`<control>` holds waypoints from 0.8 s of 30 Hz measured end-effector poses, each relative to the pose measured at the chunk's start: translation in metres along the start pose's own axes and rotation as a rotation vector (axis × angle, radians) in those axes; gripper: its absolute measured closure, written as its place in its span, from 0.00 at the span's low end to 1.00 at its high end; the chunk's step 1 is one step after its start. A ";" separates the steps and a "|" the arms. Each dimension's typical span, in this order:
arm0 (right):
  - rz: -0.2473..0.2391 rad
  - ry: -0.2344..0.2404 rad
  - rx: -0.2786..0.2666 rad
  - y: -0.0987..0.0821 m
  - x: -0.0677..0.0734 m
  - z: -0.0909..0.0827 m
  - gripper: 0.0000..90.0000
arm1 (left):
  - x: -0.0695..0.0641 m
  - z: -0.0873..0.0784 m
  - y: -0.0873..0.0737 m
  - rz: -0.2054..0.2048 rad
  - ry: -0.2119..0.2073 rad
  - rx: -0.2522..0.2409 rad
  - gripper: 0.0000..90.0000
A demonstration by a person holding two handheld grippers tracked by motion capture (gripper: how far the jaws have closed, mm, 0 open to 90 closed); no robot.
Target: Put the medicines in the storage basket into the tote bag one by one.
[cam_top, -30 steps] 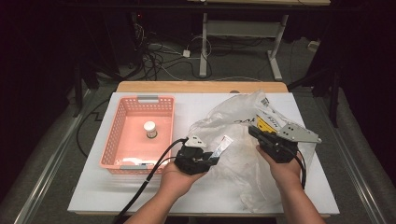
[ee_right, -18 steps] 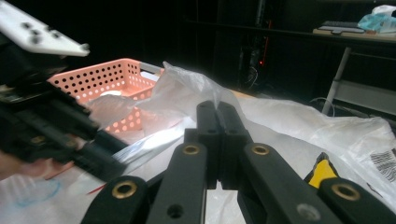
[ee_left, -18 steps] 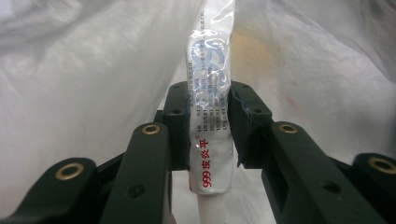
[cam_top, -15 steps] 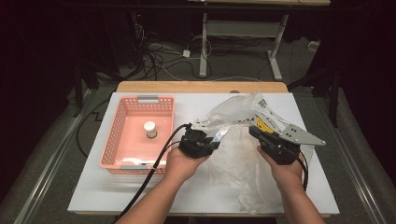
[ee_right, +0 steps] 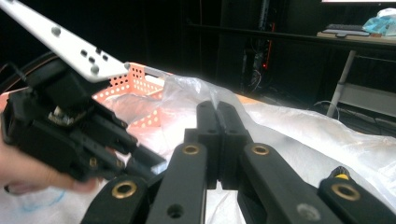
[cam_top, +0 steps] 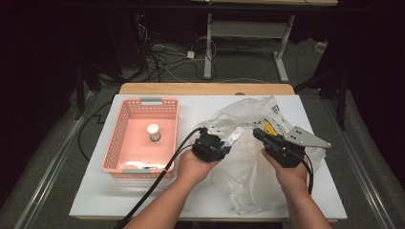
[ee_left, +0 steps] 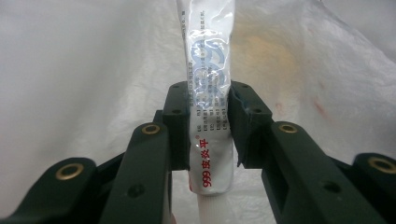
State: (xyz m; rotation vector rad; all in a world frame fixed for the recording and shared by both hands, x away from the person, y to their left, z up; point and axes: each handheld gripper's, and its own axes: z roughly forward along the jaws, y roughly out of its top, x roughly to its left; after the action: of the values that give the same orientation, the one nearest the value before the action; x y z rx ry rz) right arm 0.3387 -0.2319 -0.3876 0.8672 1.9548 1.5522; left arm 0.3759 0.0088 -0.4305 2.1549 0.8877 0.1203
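pink basket (cam_top: 125, 138) — small white jar (cam_top: 153, 131) inside, white table (cam_top: 100, 198)

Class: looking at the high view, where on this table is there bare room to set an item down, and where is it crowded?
Bare: the table strip in front of the pink basket, and the strip behind the plastic bag. Crowded: the right half, under bag and both grippers.

**Readable text: one tube label**

Red "999" plus red Chinese characters, upside down, on white tube (ee_left: 208, 116) clamped between left gripper (ee_left: 208, 126) jaws, near tube's lower end. Small dark print rows higher up, too fine to read. Blue logo above pads, blurred, unreadable. Yellow sticker (cam_top: 270, 129) just ahead of right gripper (cam_top: 261, 135), illegible.
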 end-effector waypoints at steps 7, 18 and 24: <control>0.001 0.003 0.005 -0.002 -0.001 0.002 1.00 | -0.011 0.027 -0.003 0.024 -0.017 0.020 0.76; 0.000 0.007 0.008 -0.003 -0.001 0.003 1.00 | -0.011 0.053 -0.009 0.019 0.002 0.022 0.76; 0.001 0.011 0.014 -0.004 -0.001 0.004 1.00 | -0.012 0.061 -0.011 0.020 0.001 0.018 0.76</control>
State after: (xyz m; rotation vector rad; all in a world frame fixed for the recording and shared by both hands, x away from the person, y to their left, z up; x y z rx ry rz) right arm 0.3416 -0.2309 -0.3925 0.8674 1.9755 1.5486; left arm 0.3822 -0.0322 -0.4776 2.1814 0.8705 0.1237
